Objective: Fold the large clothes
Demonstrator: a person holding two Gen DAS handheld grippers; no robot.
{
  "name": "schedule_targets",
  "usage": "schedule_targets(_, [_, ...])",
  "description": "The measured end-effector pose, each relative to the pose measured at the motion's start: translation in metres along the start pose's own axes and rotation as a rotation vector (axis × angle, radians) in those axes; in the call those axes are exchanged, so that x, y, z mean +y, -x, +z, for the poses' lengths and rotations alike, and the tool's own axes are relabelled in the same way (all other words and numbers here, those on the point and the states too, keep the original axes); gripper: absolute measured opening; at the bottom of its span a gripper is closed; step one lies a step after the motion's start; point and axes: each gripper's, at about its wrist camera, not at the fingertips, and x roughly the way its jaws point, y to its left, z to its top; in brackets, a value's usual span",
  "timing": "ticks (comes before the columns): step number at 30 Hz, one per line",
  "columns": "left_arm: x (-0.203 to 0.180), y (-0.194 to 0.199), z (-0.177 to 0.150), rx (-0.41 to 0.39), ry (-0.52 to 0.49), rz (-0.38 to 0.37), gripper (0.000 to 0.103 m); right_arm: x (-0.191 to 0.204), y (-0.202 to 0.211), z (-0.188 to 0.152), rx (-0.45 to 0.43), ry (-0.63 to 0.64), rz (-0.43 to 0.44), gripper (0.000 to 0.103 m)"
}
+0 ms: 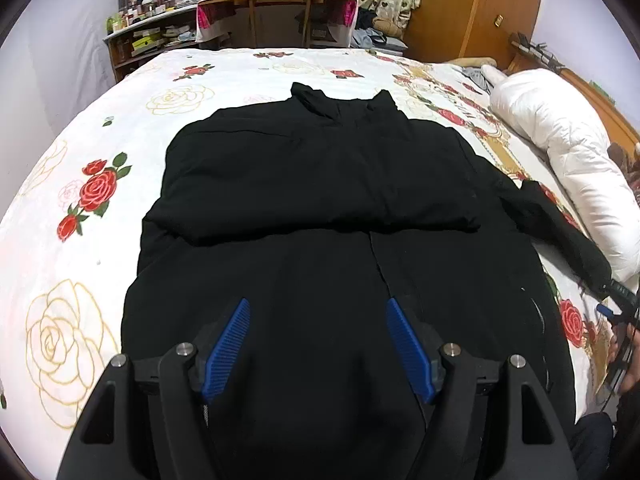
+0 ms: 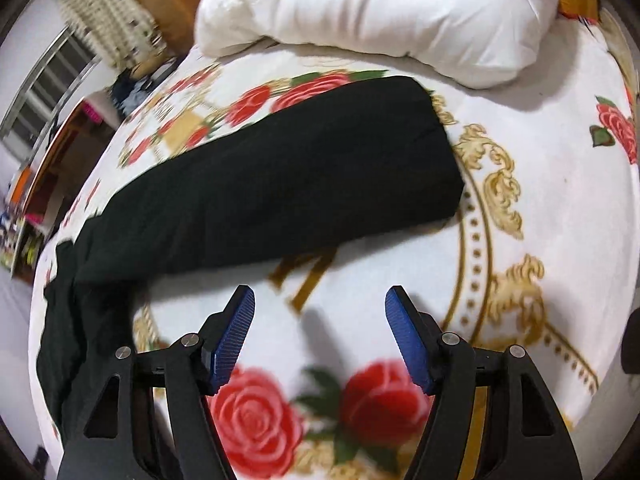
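Black padded jacket (image 1: pixel 320 208) lies flat on the rose-printed bed sheet (image 1: pixel 80 320), one sleeve folded across; left claw (image 1: pixel 318 312) hovers spread, empty. Right claw (image 2: pixel 320 300), also spread, faces the outstretched black sleeve (image 2: pixel 280 184), probably next to pinch.

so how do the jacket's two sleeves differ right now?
The left sleeve is folded across the jacket's chest; the right sleeve lies stretched out on the bedsheet, toward the white pillow. The left sleeve rests on black cloth, the right on the flowered sheet. Both are black, and neither is gripped: left tongs and right tongs are open.
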Motion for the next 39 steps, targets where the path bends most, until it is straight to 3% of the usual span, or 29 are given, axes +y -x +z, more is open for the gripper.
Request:
schedule_targets(9, [-0.011,-0.029,0.019,0.018,-0.036,-0.001,0.073,-0.025,-0.024,0.033,-0.047,-0.135,0.024,0.069])
schedule_targets(16, [-0.011,-0.047,0.018,0.047,-0.029,-0.005,0.073,-0.016,-0.04,0.051,-0.065,-0.12,-0.027,0.071])
schedule_targets(17, [-0.01,-0.048,0.017,0.051,-0.028,-0.004,0.073,-0.014,-0.04,0.054,-0.067,-0.116,-0.037,0.069])
schedule_targets(19, [-0.008,-0.048,0.015,0.055,-0.025,-0.004,0.073,-0.009,-0.04,0.059,-0.066,-0.106,-0.042,0.04])
schedule_targets(24, [0.003,-0.041,0.014,0.045,0.0,-0.002,0.073,0.016,-0.011,0.073,-0.127,-0.034,-0.061,0.029])
schedule_targets(32, [0.028,-0.021,0.014,0.01,0.066,-0.005,0.073,0.107,0.083,0.096,-0.285,0.157,0.059,0.027])
schedule_targets(39, [0.055,-0.006,0.015,-0.021,0.129,-0.01,0.073,0.222,0.15,0.091,-0.372,0.358,0.226,0.026])
